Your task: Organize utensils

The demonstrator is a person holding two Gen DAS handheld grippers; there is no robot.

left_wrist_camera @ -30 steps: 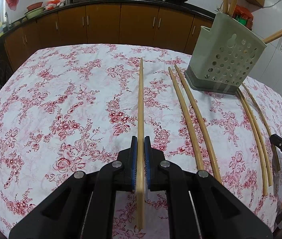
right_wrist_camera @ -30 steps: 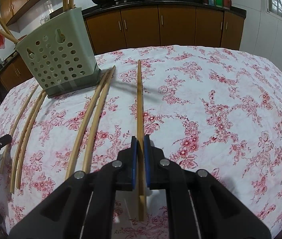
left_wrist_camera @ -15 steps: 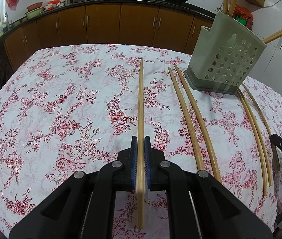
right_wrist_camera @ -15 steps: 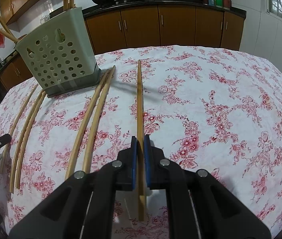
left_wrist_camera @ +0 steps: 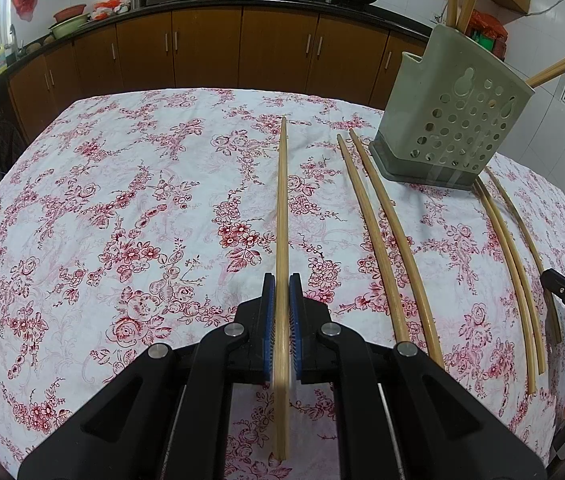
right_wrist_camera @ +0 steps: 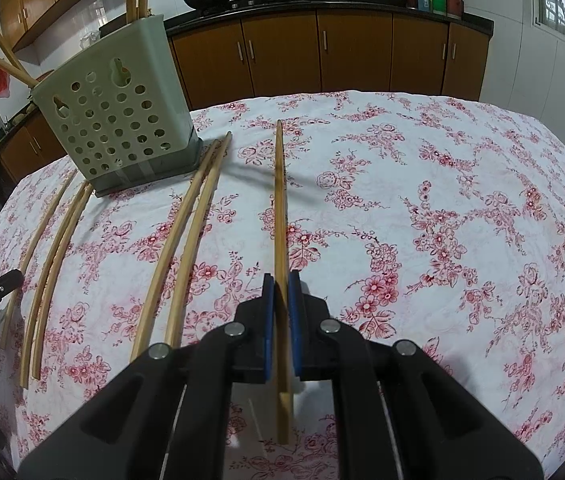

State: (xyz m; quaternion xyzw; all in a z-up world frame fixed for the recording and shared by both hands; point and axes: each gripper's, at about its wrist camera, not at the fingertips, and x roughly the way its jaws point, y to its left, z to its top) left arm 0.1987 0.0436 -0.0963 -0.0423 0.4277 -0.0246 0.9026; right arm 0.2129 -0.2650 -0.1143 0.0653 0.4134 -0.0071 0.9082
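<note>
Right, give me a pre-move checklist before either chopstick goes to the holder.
1. Left claw shut on its chopstick: ok.
2. Right claw shut on its chopstick: ok.
3. Green holder upright on the tablecloth: ok.
4. Room left inside holder: cannot tell; some sticks already stand in it.
5. Loose chopsticks lying apart from both claws: ok.
</note>
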